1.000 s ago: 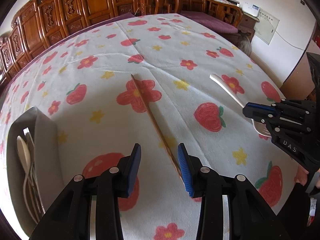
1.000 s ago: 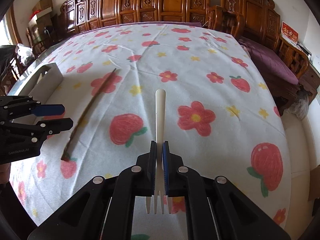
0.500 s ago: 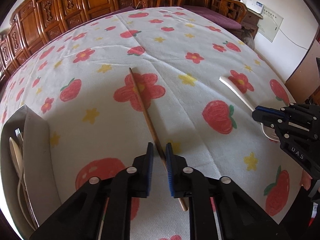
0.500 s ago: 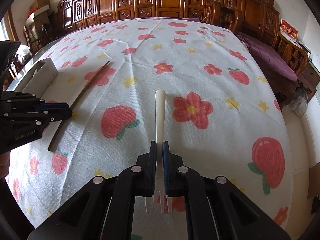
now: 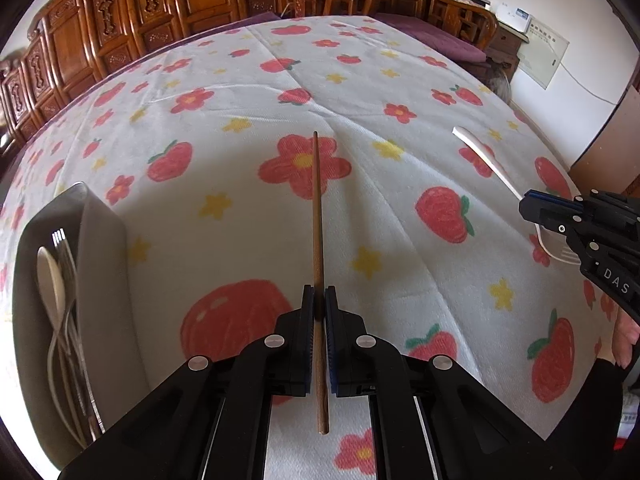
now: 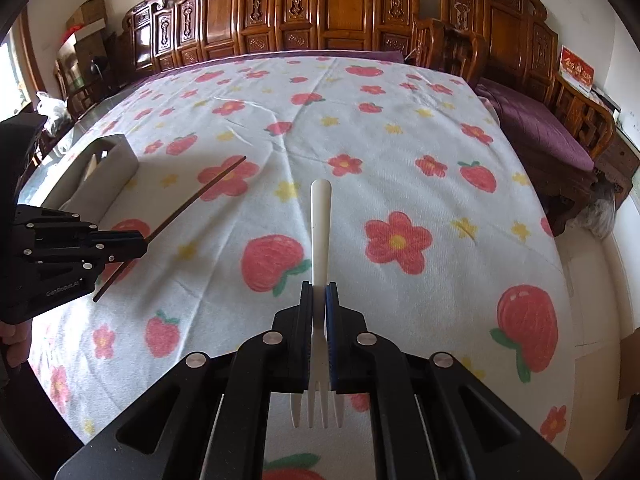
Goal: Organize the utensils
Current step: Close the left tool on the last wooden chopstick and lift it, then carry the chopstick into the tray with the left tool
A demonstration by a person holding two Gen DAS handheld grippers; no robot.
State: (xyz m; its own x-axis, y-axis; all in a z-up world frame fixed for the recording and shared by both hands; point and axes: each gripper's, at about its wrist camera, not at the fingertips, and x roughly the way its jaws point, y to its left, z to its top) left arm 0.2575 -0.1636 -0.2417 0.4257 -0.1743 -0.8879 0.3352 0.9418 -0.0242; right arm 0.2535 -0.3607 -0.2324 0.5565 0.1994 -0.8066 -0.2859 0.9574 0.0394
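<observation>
Left claw (image 5: 319,312): jaws closed on a slender brown wooden chopstick (image 5: 317,216), gripped toward its near end; its long axis runs straight ahead along my fingers, far tip over the floral-print cloth of the table (image 5: 248,128); right claw (image 6: 319,312): shut on a white plastic fork (image 6: 320,232), handle forward, tines toward me; destination, as I judge it, the grey rectangular utensil tray (image 5: 100,240) holding a pale spoon (image 5: 50,276) and metal cutlery; it lies to the left of my left claw, near, and well apart from the right; the left hand carries first, chopstick swung to match the tray's length.
</observation>
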